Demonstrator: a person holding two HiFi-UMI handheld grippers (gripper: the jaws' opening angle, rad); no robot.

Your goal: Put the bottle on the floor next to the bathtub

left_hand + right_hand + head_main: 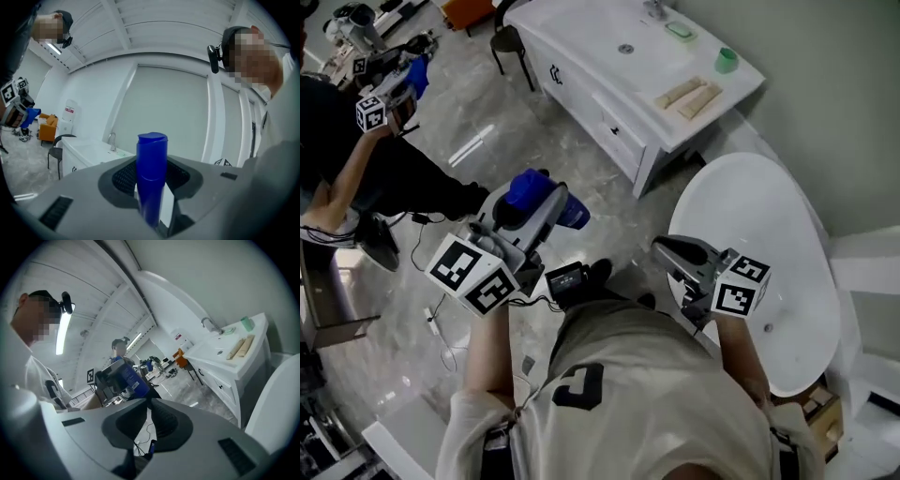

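Bottle (151, 154) clamped mid-air in my left hand-held gripper (151, 187), right hand-held gripper (147, 405) jaws together, empty; lowering it to floor (614, 211) beside bathtub (759, 225) remains.

Mock bathroom built inside a lab or studio hall. White bathtub (769, 234), vanity (600, 117) with basin (625, 49) and faucet (654, 9), grey marble-look floor (487, 141). Loose cables (431, 323), cluttered equipment (356, 33) further off, strip lights (63, 333) overhead.
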